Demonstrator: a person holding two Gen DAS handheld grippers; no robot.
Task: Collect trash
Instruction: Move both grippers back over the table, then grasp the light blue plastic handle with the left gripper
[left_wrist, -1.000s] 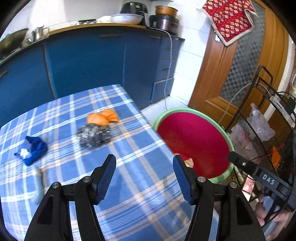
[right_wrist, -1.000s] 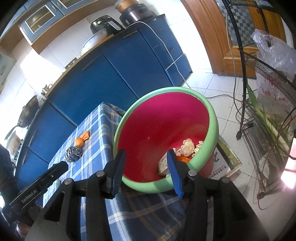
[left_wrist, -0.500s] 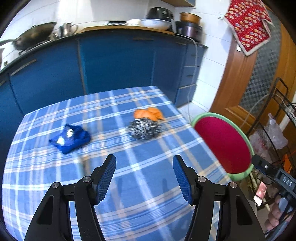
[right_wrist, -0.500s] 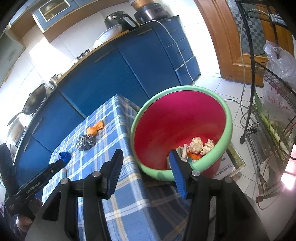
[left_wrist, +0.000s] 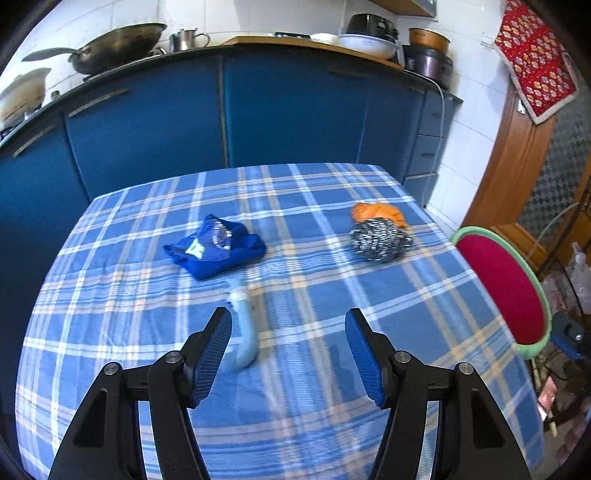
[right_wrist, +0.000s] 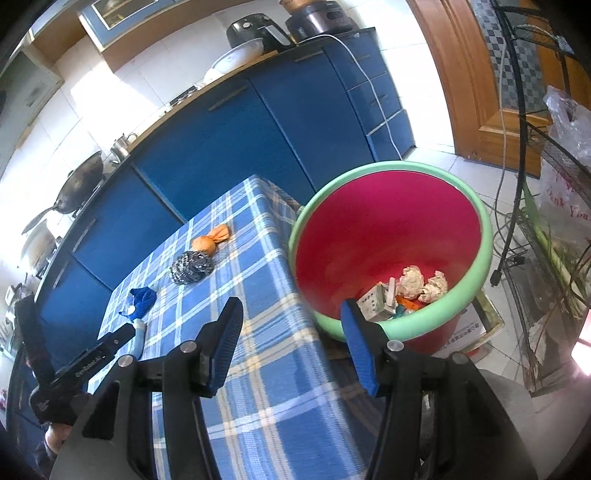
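The trash is sitting in two places; part of it is already lying in the bottom of the bucket (right_wrist: 391, 236), the red one with the green rim that is standing on the floor just ahead and to the right of the right gripper (right_wrist: 291, 328); crumpled paper wads (right_wrist: 421, 282), a small grey box (right_wrist: 373, 302) and orange scraps are showing there. The rest is waiting on the checked tablecloth (left_wrist: 295, 369); a pale blue tube (left_wrist: 243, 332) is lying just ahead of the left gripper (left_wrist: 288, 347), close beside its left finger; a blue wrapper (left_wrist: 216, 247) is lying beyond the tube; a steel scourer (left_wrist: 380, 240) and an orange bundle (left_wrist: 378, 214) touching it are sitting further ahead and to the right, near the table edge. Whether the scourer counts as trash is a matter of judgement; at least three or four pieces are looking left to collect, so the job is seeming roughly half done.

The left gripper is standing about half open and is holding nothing; the tube is not between its jaws. The right gripper's jaws are opening, with nothing between them, beside the bucket's near rim.

As for writing, small pale lettering is running along the black body of the left gripper in the right wrist view, too small to read; red script on a plastic bag (right_wrist: 565, 206) at the wire rack to the right is partly showing, something like "You"; a printed label under the bucket is illegible.
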